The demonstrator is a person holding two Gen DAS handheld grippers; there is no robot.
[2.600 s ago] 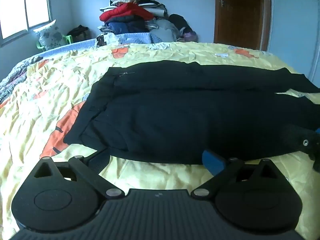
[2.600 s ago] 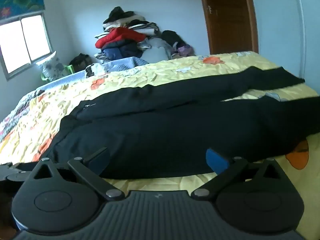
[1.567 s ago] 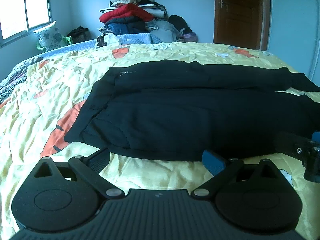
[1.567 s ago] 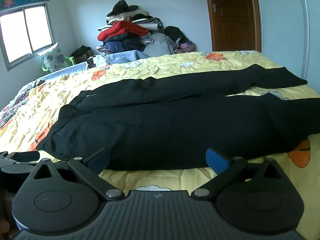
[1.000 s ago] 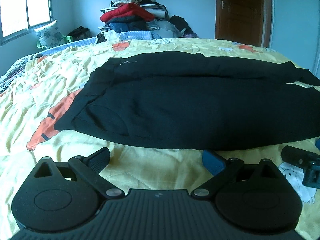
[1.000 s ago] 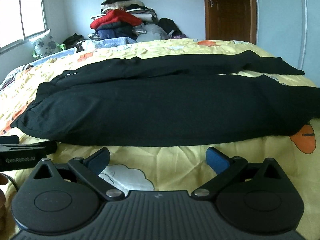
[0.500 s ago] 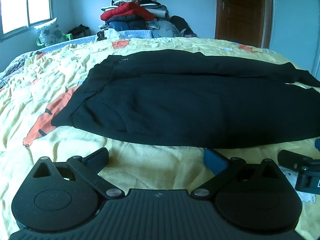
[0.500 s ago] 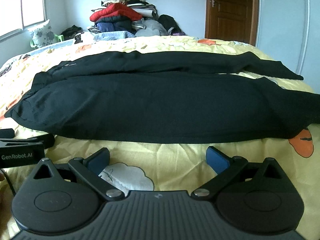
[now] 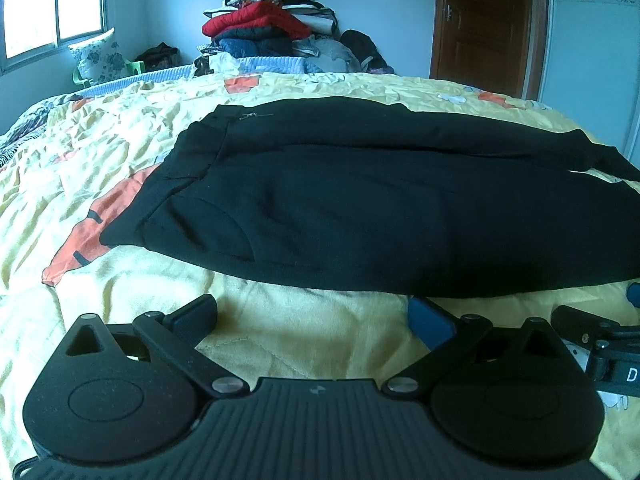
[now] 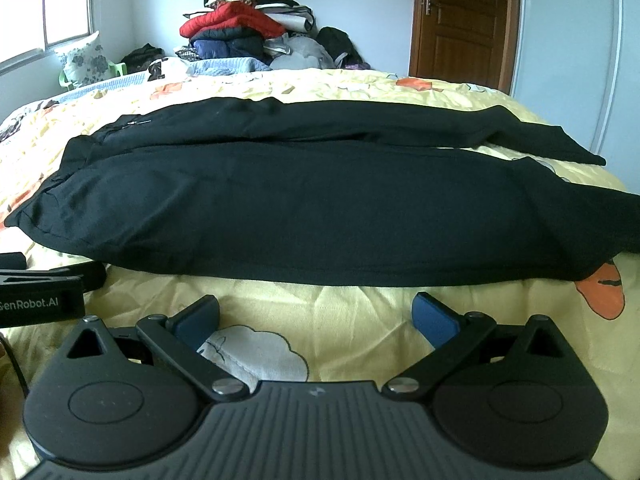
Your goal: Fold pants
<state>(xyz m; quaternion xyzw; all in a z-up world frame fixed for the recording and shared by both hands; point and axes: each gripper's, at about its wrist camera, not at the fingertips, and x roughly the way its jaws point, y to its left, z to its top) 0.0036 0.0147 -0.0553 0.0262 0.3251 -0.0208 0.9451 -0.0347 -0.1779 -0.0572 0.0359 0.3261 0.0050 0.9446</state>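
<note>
Pants (image 9: 360,208) are lying flat on the bed (image 9: 100,152), legs side by side. I am holding left tongs (image 9: 312,316) and right tongs (image 10: 316,318) apart, empty, just before the near edge; next I am judging both must grip this edge.

Black pants (image 9: 360,208) ahead of the jaws, on a yellow quilt (image 9: 100,152) with orange and white patches. Blue pads (image 10: 434,322). Beyond, a red jacket (image 10: 228,20) atop dark blue bedding; brown door (image 9: 488,24); floral pillow (image 9: 96,60).
</note>
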